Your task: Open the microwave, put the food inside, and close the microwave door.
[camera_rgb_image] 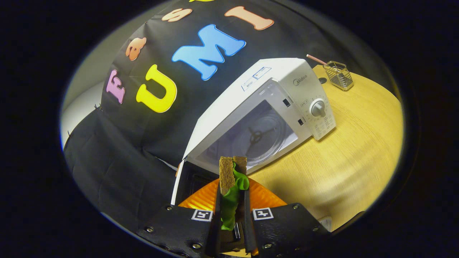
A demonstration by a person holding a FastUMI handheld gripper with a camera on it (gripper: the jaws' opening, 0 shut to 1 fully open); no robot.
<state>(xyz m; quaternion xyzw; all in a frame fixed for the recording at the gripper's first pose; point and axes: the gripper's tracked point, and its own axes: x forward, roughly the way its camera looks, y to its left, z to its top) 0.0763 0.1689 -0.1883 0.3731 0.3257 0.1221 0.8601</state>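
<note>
My gripper (232, 195) is shut on a sandwich (232, 172) of two brown bread slices with green lettuce hanging between them, held upright between both fingers. Just beyond the sandwich stands the white microwave (287, 77) on the wooden table (351, 150). Its door (181, 182) is swung open to the left, and the glass turntable (261, 138) shows inside the cavity. An orange ridged plate (263, 197) lies under the fingers, in front of the microwave.
A wire mesh holder (340, 74) with a striped straw (315, 59) stands behind the microwave's right side. Black cloth covers the booth wall to the left. The microwave's dial (318, 107) sits on its right panel.
</note>
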